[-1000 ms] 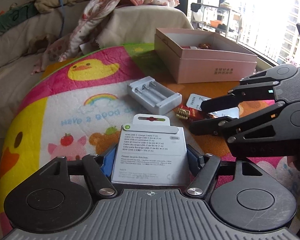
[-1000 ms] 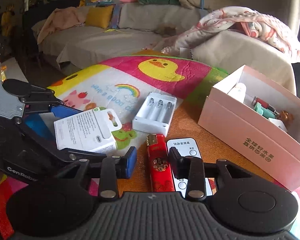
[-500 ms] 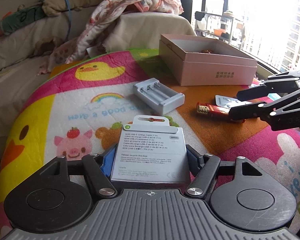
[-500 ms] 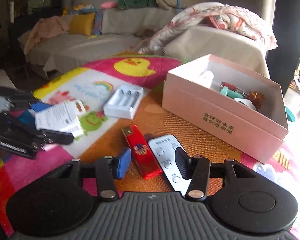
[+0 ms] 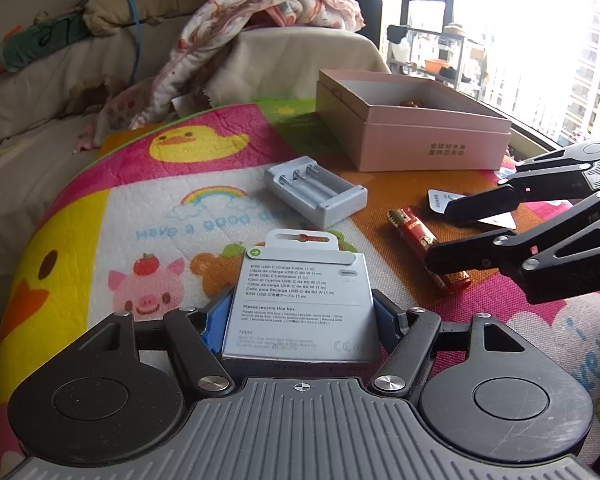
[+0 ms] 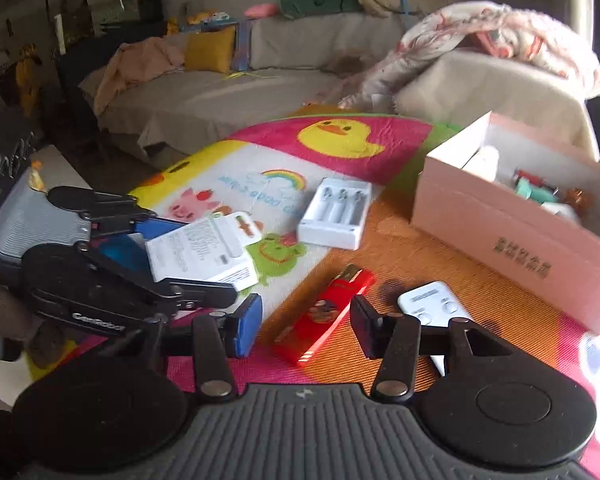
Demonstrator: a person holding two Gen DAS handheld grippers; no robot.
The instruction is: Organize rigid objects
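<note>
In the left wrist view, the left gripper (image 5: 300, 320) is clamping the white USB-C cable box (image 5: 302, 304) between widely spread fingers above the cartoon mat (image 5: 100, 208). In the right wrist view, the right gripper (image 6: 306, 326) is standing partly open, its fingers straddling the red lighter (image 6: 324, 314) lying on the mat without pressing it, beside a white remote (image 6: 434, 308) and near the pink box (image 6: 516, 248).

Blown-out window (image 5: 540, 40) glare; dim, blurred right view; fisheye bending.

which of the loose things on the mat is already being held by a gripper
The white USB-C cable box, clamped in the left gripper. The battery charger, red lighter and white remote lie free.
</note>
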